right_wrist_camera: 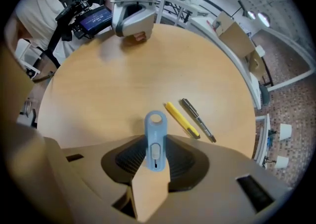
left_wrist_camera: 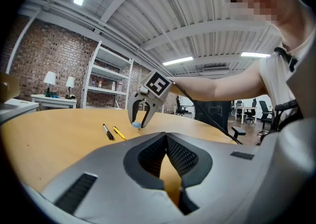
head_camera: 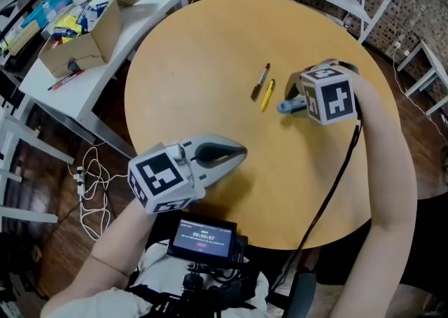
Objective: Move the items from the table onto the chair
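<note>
On the bench [head_camera: 210, 64], head view: job barely started. Three items visible, none on a chair yet.
- blue cutter [head_camera: 285, 107]: clamped in the right hand-held gripper [head_camera: 299, 99], which points steeply down near the bench's right side.
- yellow pen [head_camera: 267, 94] and dark pen [head_camera: 261, 80]: lying side by side just left of that gripper, untouched.
- left hand-held gripper [head_camera: 241, 150]: near the front edge, tips together, nothing in it.
- Judgement: one of three picked, zero delivered; the carry-over and two more picks remain.
- Target chair can't be identified here. The white side desk [head_camera: 42, 75] with a cardboard box [head_camera: 77, 47] is off to the left and looks unrelated.

Left gripper view:
- Its own pads meet at the tips, empty, aimed roughly level across the bench.
- Right hand-held gripper is seen side-on with the blue cutter at its tips, right at the bench surface. Can't tell if it's touching or just clear of the wood.
- Both pens sit just left of it.
- Office chairs [left_wrist_camera: 264, 112] in the far background are too small to say which, if any, is the drop point.

Right gripper view:
- Jaws part-way apart, pads pressed on the cutter body; its ring end sticks out past the tips and the slider faces the camera.
- The lower end of the cutter is hidden between the pads, so I can't judge how deep the grip is.
- Pens are on the bench beyond, to the right, well clear of the jaws.
- No chair seat in frame.
</note>
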The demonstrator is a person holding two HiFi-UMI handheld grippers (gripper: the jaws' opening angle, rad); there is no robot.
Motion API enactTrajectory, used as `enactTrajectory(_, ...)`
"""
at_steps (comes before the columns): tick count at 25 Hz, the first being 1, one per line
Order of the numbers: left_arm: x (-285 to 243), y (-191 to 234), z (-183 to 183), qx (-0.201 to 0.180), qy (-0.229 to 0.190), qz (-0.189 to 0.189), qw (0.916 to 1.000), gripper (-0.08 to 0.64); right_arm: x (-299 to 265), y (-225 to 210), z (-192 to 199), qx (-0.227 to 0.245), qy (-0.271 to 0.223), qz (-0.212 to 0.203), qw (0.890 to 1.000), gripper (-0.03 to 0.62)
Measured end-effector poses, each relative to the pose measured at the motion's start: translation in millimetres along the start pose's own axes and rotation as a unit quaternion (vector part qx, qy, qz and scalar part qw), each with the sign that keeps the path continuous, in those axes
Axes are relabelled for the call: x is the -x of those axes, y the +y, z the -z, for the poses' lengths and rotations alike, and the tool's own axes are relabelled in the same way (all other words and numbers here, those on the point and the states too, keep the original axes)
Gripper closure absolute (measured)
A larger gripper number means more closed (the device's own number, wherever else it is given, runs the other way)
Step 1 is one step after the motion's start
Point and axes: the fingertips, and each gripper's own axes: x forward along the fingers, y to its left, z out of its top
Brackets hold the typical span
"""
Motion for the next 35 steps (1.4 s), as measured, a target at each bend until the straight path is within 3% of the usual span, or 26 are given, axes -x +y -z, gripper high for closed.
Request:
enactTrajectory(5, 0, 3, 1, -0.006, -0.005, -0.003, 1.0000, 0.555, 34, -2, -10, -0.018, -0.080, 0.096, 0.992, 0.457)
enactTrajectory(10, 0, 1, 0, -0.003, -0.005, -0.003, 1.0000, 0.555, 70, 0, -18, -0.060, -0.171, 0.194, 0.964, 0.457)
enactTrajectory(14, -1, 3, -2, -0.004, -0.006, -0.003, 1.0000, 0.555, 93, 0, -18, -0.129, -0.239, 0.262, 0.926, 0.456)
enactTrajectory(18, 1, 5, 1, -0.003, -0.004, -0.004, 1.0000, 0.555, 110, 7, -30, -0.204, -0.302, 0.302, 0.881, 0.457)
enactTrajectory(21, 2, 5, 2, -0.002, -0.003, -0.004, 1.0000, 0.555, 122, 9, -39, -0.265, -0.350, 0.334, 0.834, 0.457)
enactTrajectory(24, 3, 5, 4, 0.001, -0.001, -0.004, 1.0000, 0.555, 127, 14, -44, -0.342, -0.394, 0.341, 0.782, 0.457)
enactTrajectory(27, 2, 5, 3, 0.001, -0.001, -0.005, 1.0000, 0.555, 132, 22, -47, -0.387, -0.424, 0.340, 0.745, 0.457)
enactTrajectory(30, 1, 4, 2, 0.001, 0.000, -0.006, 1.0000, 0.555, 135, 27, -46, -0.406, -0.433, 0.351, 0.724, 0.457)
enactTrajectory(35, 0, 3, 3, 0.002, 0.001, -0.007, 1.0000, 0.555, 133, 36, -23, -0.435, -0.411, 0.376, 0.707, 0.457)
